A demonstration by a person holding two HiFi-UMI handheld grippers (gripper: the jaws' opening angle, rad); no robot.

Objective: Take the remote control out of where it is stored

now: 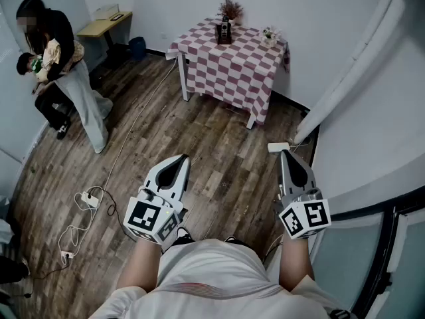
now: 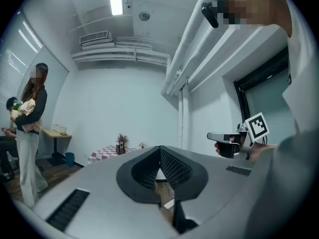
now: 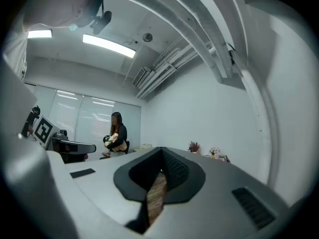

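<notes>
Left hand-held gripper [image 1: 178,159], right hand-held gripper [image 1: 285,153] closed; dark holder [image 1: 224,33] on checkered table [image 1: 242,68].

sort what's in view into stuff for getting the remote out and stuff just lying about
For the job: left tool and right tool, both shut, empty; dark holder on the checkered table, likely the storage, remote not discernible.
Lying about: floor cables, blue bin, side desk, flower pot.

Open floor [image 1: 219,158] reaches the checkered table [image 1: 229,65]; a person [image 1: 66,78] stands left, wall [image 1: 372,131] apparently close right.
</notes>
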